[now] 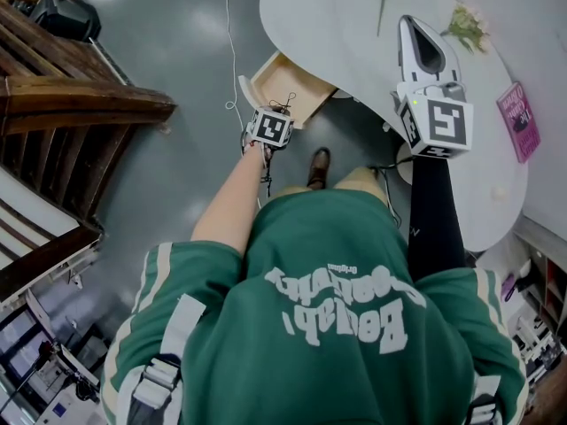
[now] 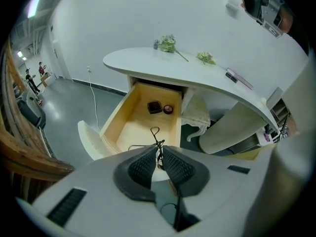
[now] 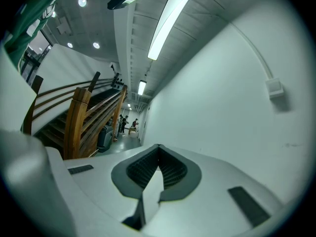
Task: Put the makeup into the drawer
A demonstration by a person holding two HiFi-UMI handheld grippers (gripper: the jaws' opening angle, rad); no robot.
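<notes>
I am reaching my bare left arm down at centre frame, aiming the left gripper steeply downward and pinching an eyelash curler in its jaws. At upper right, I am holding the right gripper level, jaws pressed together, empty.

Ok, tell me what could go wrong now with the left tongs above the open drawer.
The left tongs pinch only a thin part of the wiry eyelash curler, so it may swivel or slip out early. Released off-centre, it could catch the drawer rim or fall to the floor. It might also knock the square compact or round compact at the back.
</notes>
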